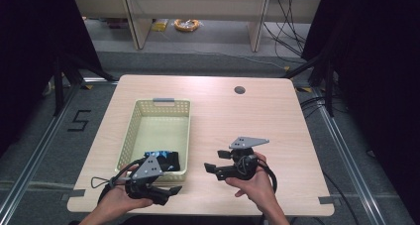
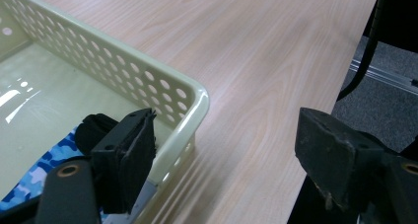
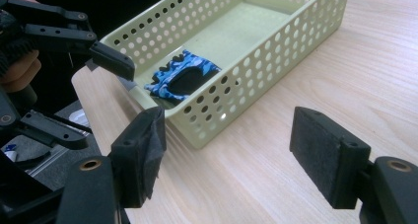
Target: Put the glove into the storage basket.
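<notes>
A pale yellow-green perforated basket holds a blue camouflage-patterned item with black parts on a light wood-grain counter; both tongs, left and right, are black.

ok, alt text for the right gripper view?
A blue camouflage-patterned item lies in the near end of a pale yellow perforated basket on a light wooden table. The right gripper frames the bottom with its black jaws open and empty; the left gripper, also open, reaches in from the left.
</notes>
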`<state>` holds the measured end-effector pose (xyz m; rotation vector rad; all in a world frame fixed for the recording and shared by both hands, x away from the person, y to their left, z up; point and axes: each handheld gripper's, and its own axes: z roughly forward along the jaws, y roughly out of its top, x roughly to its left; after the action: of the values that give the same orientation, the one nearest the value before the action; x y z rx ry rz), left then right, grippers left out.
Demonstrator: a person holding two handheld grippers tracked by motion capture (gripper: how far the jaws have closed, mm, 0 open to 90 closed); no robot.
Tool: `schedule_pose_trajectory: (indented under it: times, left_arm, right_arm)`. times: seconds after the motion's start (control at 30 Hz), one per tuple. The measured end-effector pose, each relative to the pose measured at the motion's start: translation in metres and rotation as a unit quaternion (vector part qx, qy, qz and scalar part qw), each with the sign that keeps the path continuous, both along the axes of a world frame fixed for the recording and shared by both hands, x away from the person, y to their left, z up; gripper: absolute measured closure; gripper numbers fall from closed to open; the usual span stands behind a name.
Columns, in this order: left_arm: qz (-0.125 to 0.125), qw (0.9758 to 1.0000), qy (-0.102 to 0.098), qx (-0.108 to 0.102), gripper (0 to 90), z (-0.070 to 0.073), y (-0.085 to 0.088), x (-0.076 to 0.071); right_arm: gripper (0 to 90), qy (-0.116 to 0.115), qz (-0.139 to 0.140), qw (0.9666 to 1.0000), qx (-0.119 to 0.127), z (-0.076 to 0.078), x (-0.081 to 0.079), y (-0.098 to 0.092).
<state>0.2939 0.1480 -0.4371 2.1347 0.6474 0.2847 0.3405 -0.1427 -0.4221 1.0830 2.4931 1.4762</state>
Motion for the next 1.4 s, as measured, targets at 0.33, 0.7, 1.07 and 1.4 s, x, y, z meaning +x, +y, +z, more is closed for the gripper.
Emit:
schedule_pose_trajectory:
  times: [0.33, 0.7, 1.07, 1.4]
  left_arm:
    - [-0.014, 0.9999, 0.005, -0.002, 22.5, -0.007, -0.007, -0.009]
    - [-0.017, 0.9997, 0.015, -0.001, 21.7, -0.016, -0.01, -0.017]
    - [-0.029, 0.9992, 0.024, 0.014, 21.1, -0.029, -0.011, -0.022]
    - [-0.025, 0.9994, 0.022, 0.004, 19.8, -0.038, -0.007, -0.025]
  right_arm:
    - [29.5, -0.003, -0.008, 0.9999, -0.013, -0.006, -0.007, -0.006]
    - [28.4, -0.001, -0.018, 0.9996, -0.022, -0.013, -0.014, -0.016]
    - [24.8, 0.01, -0.02, 0.9995, -0.022, -0.026, -0.023, -0.024]
    - [21.8, 0.008, -0.021, 0.9995, -0.024, -0.039, -0.033, -0.032]
